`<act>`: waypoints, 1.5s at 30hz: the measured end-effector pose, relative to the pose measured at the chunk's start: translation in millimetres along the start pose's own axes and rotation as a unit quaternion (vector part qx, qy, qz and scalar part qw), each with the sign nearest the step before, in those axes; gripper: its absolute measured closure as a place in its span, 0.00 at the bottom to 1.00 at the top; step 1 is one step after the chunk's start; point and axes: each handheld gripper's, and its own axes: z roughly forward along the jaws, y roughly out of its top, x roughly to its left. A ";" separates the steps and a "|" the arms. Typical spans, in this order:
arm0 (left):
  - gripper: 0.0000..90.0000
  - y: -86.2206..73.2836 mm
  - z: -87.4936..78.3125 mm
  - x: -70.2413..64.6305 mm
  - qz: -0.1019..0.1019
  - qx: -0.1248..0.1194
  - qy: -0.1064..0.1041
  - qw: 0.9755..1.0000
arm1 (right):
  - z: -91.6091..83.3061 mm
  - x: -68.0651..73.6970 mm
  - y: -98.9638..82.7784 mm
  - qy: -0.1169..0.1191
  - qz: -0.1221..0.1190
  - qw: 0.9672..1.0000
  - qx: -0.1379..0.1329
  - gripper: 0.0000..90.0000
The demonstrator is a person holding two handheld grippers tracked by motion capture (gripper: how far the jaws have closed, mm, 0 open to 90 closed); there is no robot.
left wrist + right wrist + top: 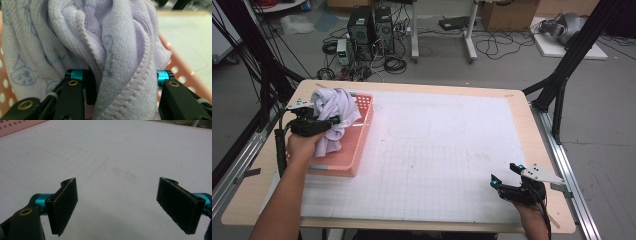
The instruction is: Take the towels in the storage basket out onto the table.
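a: where's the towel (334, 116) right now?

b: bunched up above the pink basket (362, 131) at the far left of the table (517, 115), pinched in the left tongs (333, 121). in the left gripper view the folds fill the gap between the jaws, which are closed partway on a thick wad.

a: how will it handle?

b: looks light, soft terry, limp. it'll sag and trail, and a stitched hem (140, 75) could snag the basket's holes. a thick bunch seems safer than a single edge, which may slip out.

a: and the other hand?

b: the right tongs (504, 174) rest near the table's front right corner, jaws wide apart, holding nothing.
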 end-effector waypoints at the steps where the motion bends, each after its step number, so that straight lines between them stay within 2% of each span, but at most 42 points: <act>1: 0.64 2.4 -6.1 0.0 -0.007 -0.024 -0.004 1.000 | 0.3 -0.1 0.1 0.000 -0.003 1.000 0.000 0.17; 2: 0.65 2.4 -6.1 0.0 -0.007 -0.024 -0.004 1.000 | 0.3 -0.1 0.1 0.000 -0.003 1.000 0.000 0.17; 5: 0.64 8.8 -19.7 0.0 -0.019 -0.068 -0.016 0.997 | 2.1 1.2 0.4 0.003 -0.002 1.000 0.000 0.18; 8: 0.64 14.2 -26.4 -2.5 -0.009 -0.077 -0.023 0.997 | 2.0 1.2 0.6 0.003 -0.003 1.000 0.000 0.18; 10: 0.64 23.4 -37.8 -8.0 0.000 -0.103 -0.030 0.994 | 2.1 1.3 0.5 0.003 -0.003 1.000 0.000 0.18; 11: 0.64 23.4 -37.8 -8.0 0.000 -0.103 -0.030 0.994 | 2.1 1.7 0.5 0.003 -0.001 1.000 0.001 0.18; 14: 0.64 32.6 -48.6 -13.1 0.005 -0.133 -0.037 0.990 | 2.4 2.4 0.9 0.003 -0.003 1.000 0.000 0.18; 15: 0.64 38.5 -54.4 -17.0 0.007 -0.147 -0.044 0.988 | 2.2 3.0 1.0 0.004 -0.001 1.000 0.000 0.18; 16: 0.64 38.5 -54.4 -17.0 0.007 -0.147 -0.044 0.988 | 2.2 3.0 1.0 0.004 -0.001 1.000 0.000 0.18; 18: 0.64 43.4 -58.6 -21.7 0.008 -0.157 -0.054 0.986 | 2.2 3.1 1.0 0.003 -0.001 1.000 0.000 0.18; 21: 0.64 49.4 -61.9 -29.3 0.020 -0.161 -0.062 0.985 | 2.7 3.1 1.0 0.004 -0.001 1.000 -0.001 0.18; 23: 0.64 53.7 -62.4 -37.8 0.032 -0.167 -0.074 0.983 | 3.4 3.4 1.3 0.005 -0.002 1.000 0.000 0.18; 24: 0.64 53.7 -62.4 -37.8 0.032 -0.167 -0.074 0.983 | 3.4 3.4 1.3 0.005 -0.002 1.000 0.000 0.18; 26: 0.64 56.3 -62.4 -43.7 0.037 -0.172 -0.083 0.981 | 3.7 3.6 1.6 0.005 -0.003 1.000 0.000 0.18; 31: 0.64 62.0 -62.9 -60.4 0.052 -0.187 -0.109 0.975 | 3.3 3.1 1.4 0.004 -0.003 1.000 -0.001 0.18; 32: 0.64 62.7 -62.6 -65.3 0.051 -0.192 -0.118 0.973 | 2.7 3.3 1.1 0.003 -0.001 1.000 0.000 0.18; 33: 0.64 63.4 -61.9 -72.5 0.049 -0.199 -0.134 0.970 | 2.6 3.2 1.1 0.003 -0.002 1.000 0.000 0.18; 34: 0.64 63.4 -61.9 -72.5 0.049 -0.199 -0.134 0.970 | 2.2 3.3 1.3 0.002 -0.001 1.000 0.000 0.18; 36: 0.64 64.1 -59.9 -81.9 0.050 -0.205 -0.153 0.966 | 1.9 3.4 1.3 0.004 0.000 1.000 -0.002 0.18; 37: 0.64 65.3 -57.6 -92.8 0.058 -0.204 -0.166 0.963 | 1.9 3.4 1.5 0.004 -0.002 1.000 -0.003 0.18; 38: 0.64 65.3 -57.6 -92.8 0.058 -0.204 -0.166 0.963 | 1.9 3.4 1.5 0.004 -0.002 1.000 -0.003 0.18; 39: 0.64 66.7 -55.3 -104.0 0.068 -0.204 -0.178 0.960 | 1.7 4.0 1.7 0.004 -0.003 1.000 -0.004 0.18; 40: 0.64 66.7 -55.3 -104.0 0.068 -0.204 -0.178 0.960 | 1.5 4.3 1.8 0.004 -0.002 1.000 -0.004 0.18; 42: 0.64 68.2 -52.8 -115.6 0.076 -0.204 -0.193 0.957 | 1.4 4.3 1.8 0.004 -0.003 1.000 -0.004 0.18; 43: 0.64 68.6 -50.6 -124.6 0.083 -0.203 -0.203 0.954 | 1.3 4.4 2.0 0.005 -0.004 1.000 -0.005 0.18; 44: 0.64 68.6 -50.6 -124.6 0.083 -0.203 -0.203 0.954 | 1.1 4.6 1.9 0.005 -0.002 1.000 -0.004 0.18; 45: 0.64 68.6 -48.9 -129.5 0.086 -0.203 -0.209 0.953 | 1.1 4.6 1.9 0.005 -0.002 1.000 -0.004 0.18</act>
